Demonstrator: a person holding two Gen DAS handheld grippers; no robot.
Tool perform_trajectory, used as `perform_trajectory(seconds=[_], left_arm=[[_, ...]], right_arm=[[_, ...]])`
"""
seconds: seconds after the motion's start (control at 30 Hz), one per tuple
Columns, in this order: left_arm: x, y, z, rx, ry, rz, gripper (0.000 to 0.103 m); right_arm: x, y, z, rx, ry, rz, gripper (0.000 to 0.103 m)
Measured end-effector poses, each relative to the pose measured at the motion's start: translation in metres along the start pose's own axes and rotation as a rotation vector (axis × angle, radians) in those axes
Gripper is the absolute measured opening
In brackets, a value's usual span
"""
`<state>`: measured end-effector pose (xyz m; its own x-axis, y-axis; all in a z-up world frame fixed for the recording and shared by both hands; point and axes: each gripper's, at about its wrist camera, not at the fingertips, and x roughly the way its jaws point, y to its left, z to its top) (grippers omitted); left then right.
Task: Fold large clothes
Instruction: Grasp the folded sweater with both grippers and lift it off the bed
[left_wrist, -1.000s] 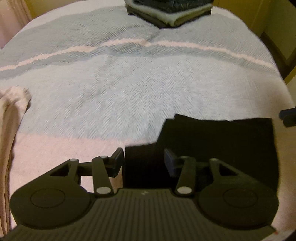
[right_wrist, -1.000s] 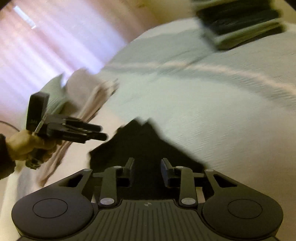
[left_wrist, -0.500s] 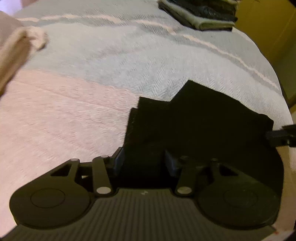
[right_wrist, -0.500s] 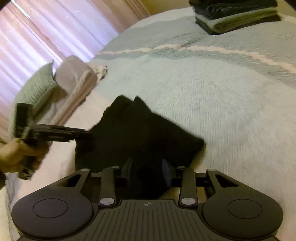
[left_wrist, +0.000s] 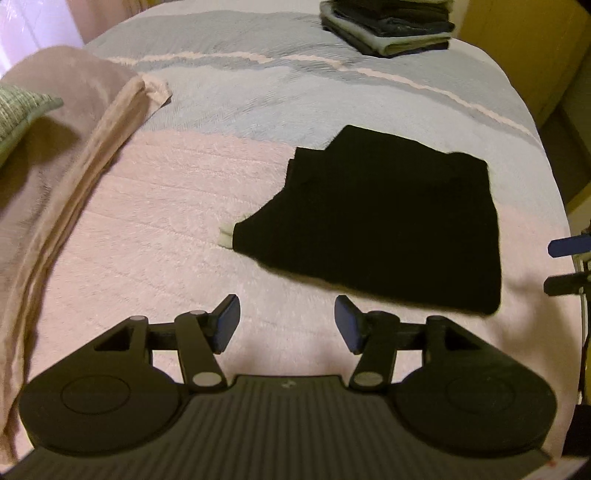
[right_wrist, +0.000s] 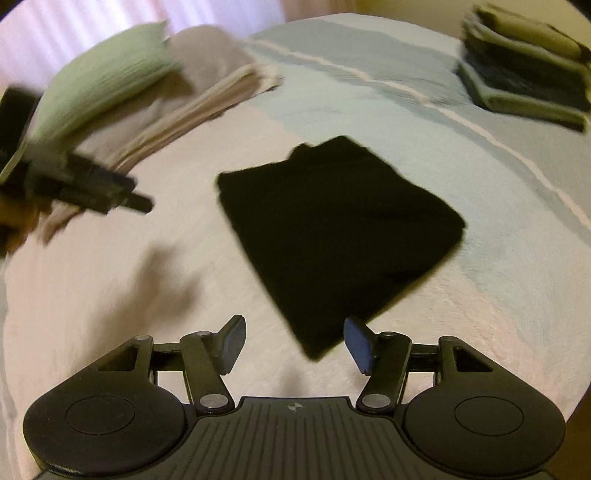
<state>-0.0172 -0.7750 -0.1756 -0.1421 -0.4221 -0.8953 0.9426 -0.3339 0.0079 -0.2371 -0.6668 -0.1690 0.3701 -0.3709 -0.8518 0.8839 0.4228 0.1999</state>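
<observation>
The black garment, folded into a compact block, lies flat on the pink-and-grey woven bedspread, so this piece looks done. Left tongs hover just short of its near edge, jaws spreading and nothing between them. Right tongs are opening too, jaws wide, empty, with the garment's corner just beyond them. A stack of folded dark and pale green clothes waits far up the bed; likely next, carrying this one over.
</observation>
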Motion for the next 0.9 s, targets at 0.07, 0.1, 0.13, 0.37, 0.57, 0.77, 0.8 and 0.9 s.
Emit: perform_trajectory(seconds=[0.07, 0.1, 0.13, 0.37, 0.57, 0.77, 0.8, 0.9], left_arm=[[-0.005, -0.004, -0.006, 0.013, 0.001, -0.003, 0.052], [-0.006, -0.006, -0.008, 0.02, 0.0, -0.005, 0.052], [-0.006, -0.008, -0.01, 0.024, 0.003, -0.007, 0.052], [-0.002, -0.016, -0.015, 0.027, 0.009, -0.017, 0.052], [0.01, -0.023, -0.016, 0.129, 0.016, 0.028, 0.067], [0.032, -0.048, -0.049, 0.631, -0.046, 0.19, 0.075], [0.035, -0.052, -0.056, 0.704, -0.069, 0.188, 0.077], [0.045, -0.06, -0.072, 0.88, -0.155, 0.183, 0.087]], right_arm=[[0.001, 0.008, -0.002, -0.015, 0.004, 0.01, 0.056], [0.003, 0.011, -0.002, -0.015, 0.006, 0.013, 0.056], [0.003, 0.013, -0.003, -0.015, 0.007, 0.016, 0.056], [0.009, 0.016, -0.003, -0.042, 0.024, -0.005, 0.056], [0.039, 0.05, -0.018, -0.418, 0.071, -0.154, 0.056], [0.088, 0.076, -0.045, -0.755, 0.044, -0.274, 0.056], [0.098, 0.077, -0.048, -0.786, 0.044, -0.286, 0.057], [0.124, 0.071, -0.049, -0.796, 0.033, -0.31, 0.056]])
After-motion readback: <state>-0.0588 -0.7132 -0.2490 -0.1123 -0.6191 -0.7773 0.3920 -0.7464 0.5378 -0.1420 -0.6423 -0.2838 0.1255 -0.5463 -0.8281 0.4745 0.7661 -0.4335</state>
